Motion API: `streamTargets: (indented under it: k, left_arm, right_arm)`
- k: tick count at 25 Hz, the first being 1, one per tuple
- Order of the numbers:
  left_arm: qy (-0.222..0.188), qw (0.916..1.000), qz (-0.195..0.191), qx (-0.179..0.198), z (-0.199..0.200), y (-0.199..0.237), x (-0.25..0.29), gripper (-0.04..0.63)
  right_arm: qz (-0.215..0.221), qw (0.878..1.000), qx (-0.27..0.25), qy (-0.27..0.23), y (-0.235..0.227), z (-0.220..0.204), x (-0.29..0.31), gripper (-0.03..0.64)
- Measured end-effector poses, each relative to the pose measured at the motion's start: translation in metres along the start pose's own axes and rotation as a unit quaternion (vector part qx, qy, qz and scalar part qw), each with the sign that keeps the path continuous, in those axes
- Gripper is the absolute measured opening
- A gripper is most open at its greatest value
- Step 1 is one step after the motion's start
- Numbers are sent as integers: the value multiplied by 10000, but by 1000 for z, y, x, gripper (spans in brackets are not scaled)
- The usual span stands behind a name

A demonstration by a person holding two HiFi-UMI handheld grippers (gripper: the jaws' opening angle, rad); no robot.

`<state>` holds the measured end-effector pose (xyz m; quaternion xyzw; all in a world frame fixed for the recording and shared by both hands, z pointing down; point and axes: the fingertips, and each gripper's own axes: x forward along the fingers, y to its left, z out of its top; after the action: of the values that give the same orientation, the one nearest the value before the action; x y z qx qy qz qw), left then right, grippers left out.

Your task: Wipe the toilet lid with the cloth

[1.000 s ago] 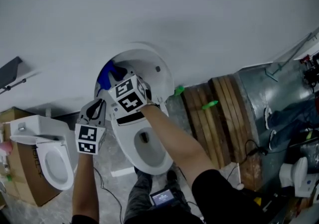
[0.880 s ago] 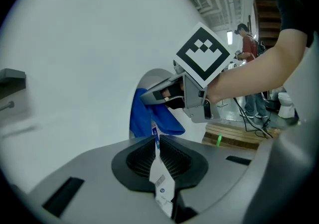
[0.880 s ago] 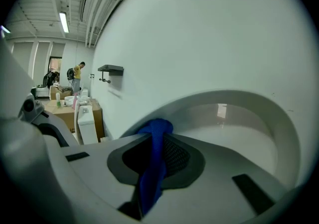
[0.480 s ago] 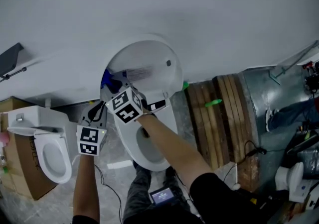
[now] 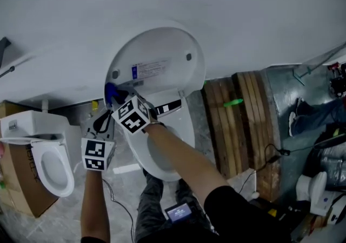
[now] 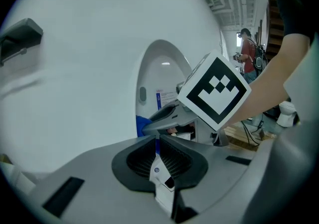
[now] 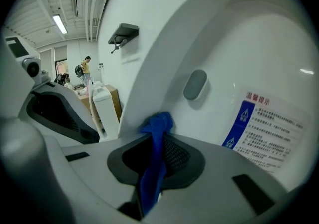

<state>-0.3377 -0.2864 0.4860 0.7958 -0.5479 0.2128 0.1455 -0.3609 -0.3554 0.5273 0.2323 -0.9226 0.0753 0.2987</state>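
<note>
Head view: the right gripper [image 5: 120, 99] carries the blue cloth [image 5: 111, 92] at the raised toilet lid's [image 5: 162, 55] lower left edge, with the left gripper [image 5: 101, 124] just beside it. Left gripper view: jaws closed, empty. Right gripper view: jaws clamp the cloth, which seemingly touches the lid.

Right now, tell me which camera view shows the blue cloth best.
The right gripper view: the cloth fills the middle, pinched in the right gripper, its bunched tip at the toilet lid. The head view gives only a small blue patch beside the marker cube; the left gripper view, a sliver behind the right gripper.
</note>
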Motion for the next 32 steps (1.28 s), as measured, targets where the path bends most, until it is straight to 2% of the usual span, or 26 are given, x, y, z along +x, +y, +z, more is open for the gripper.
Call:
streamTargets:
  k: [7,13,19,25,32]
  left_arm:
    - [178,9996,-110,-162,-40,1,28,14]
    - [312,9991,-223,-159,-56,-7,43,14]
    - [394,9986,-336,-65,-58,-20,51,14]
    - [380,9982,-465,74,-48,-41,61,14]
    - [279,9976,-573,285,-20,-63,69,14]
  right_arm:
    - [98,9995,163,268,-4,-45,38,46]
    - [95,9987,371,341,-13,-71,47,46]
    - [-245,9968,642,402,-50,-91,28,46]
    - [-782,9918,942,365,-104,-107,-6,46]
    - [-1256,9878,883,271,-158,-97,-54,46]
